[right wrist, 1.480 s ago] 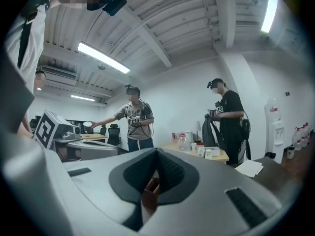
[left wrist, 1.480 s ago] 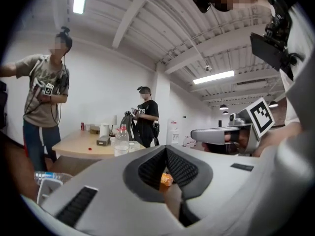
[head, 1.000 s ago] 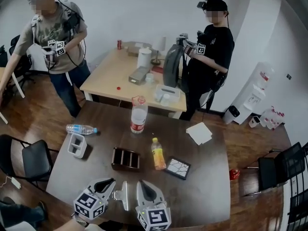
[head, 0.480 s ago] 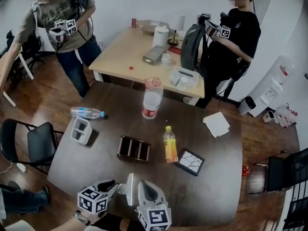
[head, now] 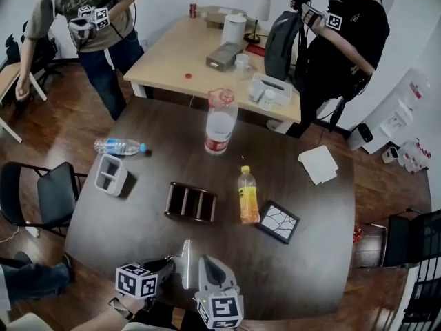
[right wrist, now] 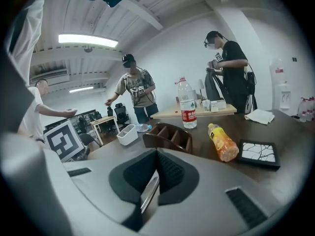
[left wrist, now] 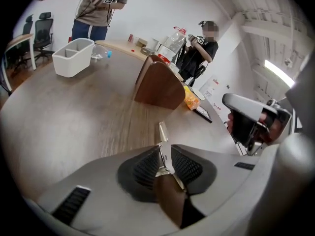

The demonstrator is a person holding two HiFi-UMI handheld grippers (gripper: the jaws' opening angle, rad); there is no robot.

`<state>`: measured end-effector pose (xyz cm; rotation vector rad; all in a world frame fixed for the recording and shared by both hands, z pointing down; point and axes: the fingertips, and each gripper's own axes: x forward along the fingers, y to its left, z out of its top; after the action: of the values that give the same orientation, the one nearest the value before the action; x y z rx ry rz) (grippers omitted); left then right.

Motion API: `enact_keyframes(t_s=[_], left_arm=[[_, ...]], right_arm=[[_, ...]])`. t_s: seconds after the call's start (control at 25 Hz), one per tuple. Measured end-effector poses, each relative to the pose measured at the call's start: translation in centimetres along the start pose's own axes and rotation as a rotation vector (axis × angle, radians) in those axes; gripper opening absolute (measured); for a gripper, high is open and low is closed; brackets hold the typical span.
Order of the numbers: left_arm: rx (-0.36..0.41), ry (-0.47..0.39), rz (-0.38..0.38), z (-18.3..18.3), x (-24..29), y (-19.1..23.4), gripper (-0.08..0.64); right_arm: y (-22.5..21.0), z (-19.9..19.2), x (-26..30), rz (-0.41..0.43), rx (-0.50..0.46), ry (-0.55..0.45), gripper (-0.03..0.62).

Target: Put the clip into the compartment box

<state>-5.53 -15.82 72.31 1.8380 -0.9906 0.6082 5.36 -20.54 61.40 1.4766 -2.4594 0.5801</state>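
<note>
The left hand-held gripper (left wrist: 166,156) has just been opening its jaws. They stand a little apart with the clip (left wrist: 161,132) between them: the thin metal clip lies against one pad, a gap shows at the other, and its tip sticks out past the pads. In the head view the clip sits at the 6 o'clock edge of the dark surface (head: 296,267), outside the brown compartment box (head: 191,203), which stands apart from it at 12 o'clock.

The right hand-held gripper (right wrist: 157,156) is just beside the left, at its 3 o'clock. Its jaws are together at the tips. A sliver of metal shows low in the gap behind them, and I cannot tell what it is.

An orange drink bottle (head: 248,197) lies at 3 o'clock of the brown box, with a black-framed tile (head: 278,221) at 4 o'clock. A white box (head: 110,174) stands at 10 o'clock, and a large water bottle (head: 220,123) stands upright at 12 o'clock.
</note>
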Motion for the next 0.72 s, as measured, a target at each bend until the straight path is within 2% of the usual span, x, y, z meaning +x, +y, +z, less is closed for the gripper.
enact_keyframes(t_s=[0.16, 0.28, 0.32, 0.4, 0.6, 0.72], left_arm=[[-0.055, 0.007, -0.016, -0.3, 0.5, 0.3, 0.086], [-0.114, 0.010, -0.064, -0.3, 0.8, 0.2, 0.078], [-0.147, 0.010, -0.086, -0.1, 0.9, 0.2, 0.048], [-0.196, 0.016, -0.126, 0.2, 1.1, -0.1, 0.034], [-0.228, 0.027, -0.199, 0.6, 1.5, -1.4, 0.020], [-0.221, 0.032, -0.240, 1.3, 1.5, -2.6, 0.018]], right_arm=[[-0.6, -0.4, 0.2, -0.007, 0.009, 0.015, -0.012], [-1.0, -0.4, 0.4, -0.009, 0.014, 0.025, -0.012], [-1.0, -0.4, 0.5, -0.010, 0.016, 0.029, -0.012], [-1.2, -0.2, 0.6, -0.011, 0.025, 0.028, -0.012], [-1.7, 0.5, 0.8, -0.016, 0.033, 0.016, -0.012], [-2.1, 1.1, 0.7, -0.026, 0.054, 0.002, -0.012]])
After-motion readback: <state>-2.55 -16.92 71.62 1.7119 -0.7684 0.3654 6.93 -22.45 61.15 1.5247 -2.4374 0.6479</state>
